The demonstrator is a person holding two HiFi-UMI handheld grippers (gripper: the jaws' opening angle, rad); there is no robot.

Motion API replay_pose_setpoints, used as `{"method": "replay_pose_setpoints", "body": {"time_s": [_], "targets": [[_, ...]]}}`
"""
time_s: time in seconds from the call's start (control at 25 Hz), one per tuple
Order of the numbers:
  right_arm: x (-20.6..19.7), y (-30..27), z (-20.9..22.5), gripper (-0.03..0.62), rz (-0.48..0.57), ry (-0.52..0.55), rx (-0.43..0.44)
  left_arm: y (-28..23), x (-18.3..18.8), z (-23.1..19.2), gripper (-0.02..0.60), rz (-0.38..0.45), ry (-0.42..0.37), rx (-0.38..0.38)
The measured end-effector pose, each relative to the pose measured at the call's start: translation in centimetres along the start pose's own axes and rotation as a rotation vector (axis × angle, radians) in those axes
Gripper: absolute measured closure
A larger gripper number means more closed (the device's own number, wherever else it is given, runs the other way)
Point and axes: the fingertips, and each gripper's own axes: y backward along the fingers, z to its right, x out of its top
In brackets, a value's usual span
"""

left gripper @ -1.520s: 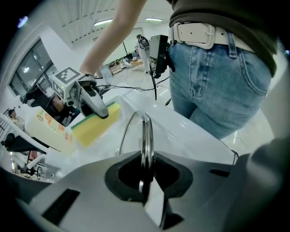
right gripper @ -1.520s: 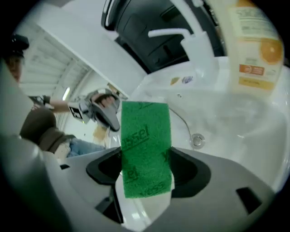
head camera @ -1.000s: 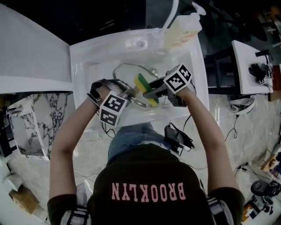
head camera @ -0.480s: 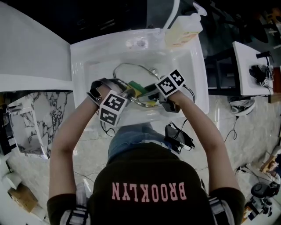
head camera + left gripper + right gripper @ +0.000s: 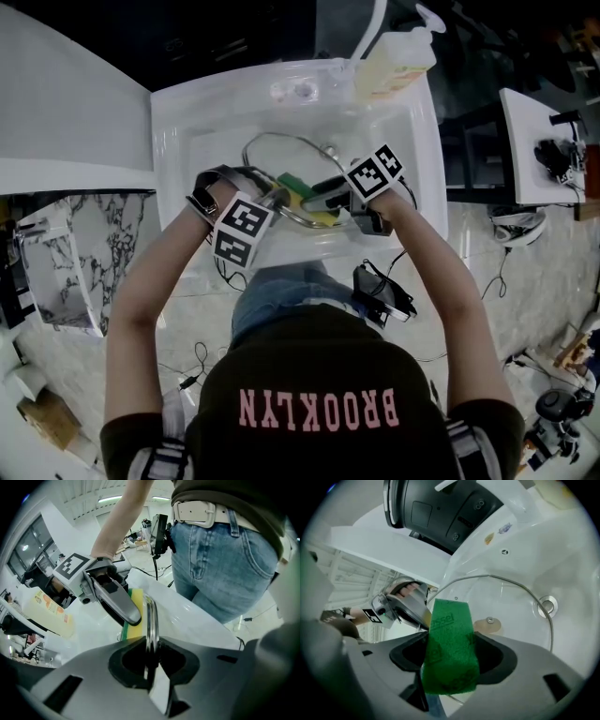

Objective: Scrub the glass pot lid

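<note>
Glass pot lid (image 5: 277, 156) tilted up inside white sink (image 5: 183, 122), rim pinched edge-on between left gripper (image 5: 274, 199) jaws. Right gripper (image 5: 317, 197) jaws clamped on green-and-yellow sponge (image 5: 298, 186), set against lid just beside left gripper.

Clear glass, rough scourer, glossy white basin

The glass pot lid (image 5: 511, 597) is clear and smooth, edged with a thin bright metal rim and carrying a small metal fitting at its centre. The sponge (image 5: 452, 620) has a rough, fibrous green scouring face on soft yellow foam. The sink (image 5: 187, 127) is glossy white with hard highlights. The left claw (image 5: 150, 637) and right claw (image 5: 449, 644) are matt grey plastic, and their finger shells have a smoother sheen. The soap bottle (image 5: 394, 61) is translucent plastic. The jeans (image 5: 225, 559) are blue denim cloth, and the belt (image 5: 206, 515) is white and smooth.
</note>
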Motion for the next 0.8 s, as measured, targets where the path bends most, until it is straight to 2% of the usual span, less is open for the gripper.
{"method": "replay_pose_setpoints", "body": {"time_s": [0.16,0.28,0.64,0.8], "targets": [[-1.1,-0.2,1.0,0.304,-0.149,0.149,-0.086,0.0,0.0,0.1,0.545,-0.001,0.001,-0.007],[-1.6,-0.2,1.7,0.307,-0.212,0.202,-0.12,0.0,0.0,0.1,0.544,0.001,0.0,-0.009],[-3.3,1.1,6.9,0.307,-0.322,0.235,-0.284,0.1,-0.1,0.1,0.545,0.007,-0.01,-0.002],[-3.3,1.4,8.8,0.309,-0.337,0.237,-0.333,0.1,-0.2,0.1,0.545,0.011,-0.014,-0.001]]}}
